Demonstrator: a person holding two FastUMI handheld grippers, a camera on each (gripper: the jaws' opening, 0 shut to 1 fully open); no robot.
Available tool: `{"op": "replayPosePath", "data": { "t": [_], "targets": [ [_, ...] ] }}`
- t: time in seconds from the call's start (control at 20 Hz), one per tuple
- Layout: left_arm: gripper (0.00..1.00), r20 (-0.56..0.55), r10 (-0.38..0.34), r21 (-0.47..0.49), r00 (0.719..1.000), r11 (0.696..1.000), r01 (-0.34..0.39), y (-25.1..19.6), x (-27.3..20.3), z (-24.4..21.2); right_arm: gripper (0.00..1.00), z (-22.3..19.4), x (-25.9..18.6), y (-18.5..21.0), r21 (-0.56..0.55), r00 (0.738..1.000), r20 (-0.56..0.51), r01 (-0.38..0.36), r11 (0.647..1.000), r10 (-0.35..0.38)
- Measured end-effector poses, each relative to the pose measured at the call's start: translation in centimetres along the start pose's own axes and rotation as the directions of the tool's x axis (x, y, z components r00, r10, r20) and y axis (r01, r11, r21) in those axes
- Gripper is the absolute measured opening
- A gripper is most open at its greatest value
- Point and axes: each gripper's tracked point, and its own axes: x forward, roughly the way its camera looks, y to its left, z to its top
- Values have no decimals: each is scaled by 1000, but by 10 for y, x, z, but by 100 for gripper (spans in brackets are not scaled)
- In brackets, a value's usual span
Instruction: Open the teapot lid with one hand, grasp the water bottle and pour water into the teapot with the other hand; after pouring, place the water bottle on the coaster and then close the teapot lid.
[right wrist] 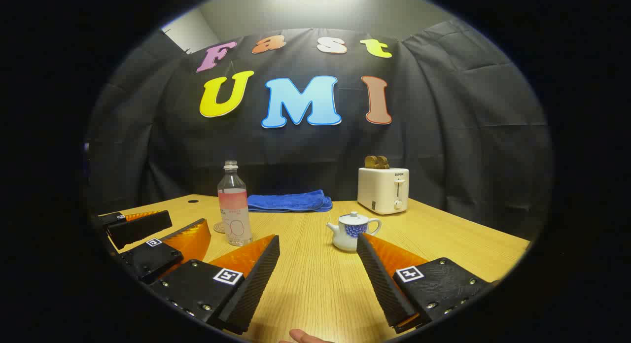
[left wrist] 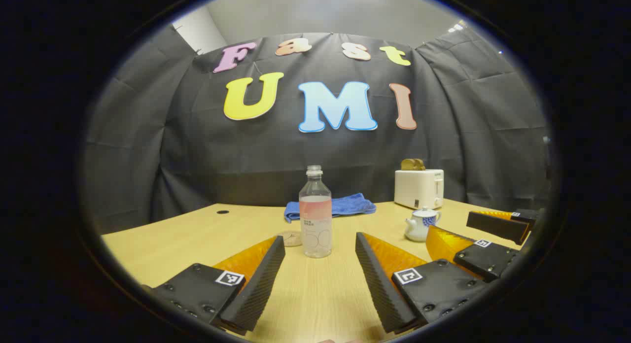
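Observation:
A clear water bottle (left wrist: 315,215) without a cap, partly filled, stands upright on the wooden table straight ahead of my left gripper (left wrist: 319,240), which is open and short of it. A round coaster (left wrist: 291,238) lies just left of and behind the bottle. The small white teapot (left wrist: 420,224) with a blue pattern has its lid on. The right gripper (left wrist: 485,229) shows at the far right, open. In the right gripper view my right gripper (right wrist: 318,240) is open, the teapot (right wrist: 351,231) just beyond its right finger, the bottle (right wrist: 233,205) to the left, the left gripper (right wrist: 153,227) farther left.
A folded blue towel (left wrist: 330,207) lies at the back of the table (left wrist: 315,293). A white toaster (right wrist: 383,189) with toast in it stands behind the teapot. A small dark hole (left wrist: 223,212) marks the tabletop at back left. Part of a hand (right wrist: 305,337) shows at the bottom edge.

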Motion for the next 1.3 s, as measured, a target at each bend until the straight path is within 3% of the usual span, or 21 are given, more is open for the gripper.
{"op": "replayPosePath", "data": {
  "t": [0.75,0.9,1.3],
  "targets": [
    [99,-15,-21,16,1000,1000,21,-3,5,1,97,3,12,-6,16,1000,-17,-2,1000,2],
    [100,5,-31,-14,1000,999,31,-4,20,16,97,15,39,-40,48,999,8,45,998,-46],
    [99,-33,-24,-41,999,999,23,5,36,12,97,22,111,-62,6,998,-28,62,998,-62]
  ]
}}
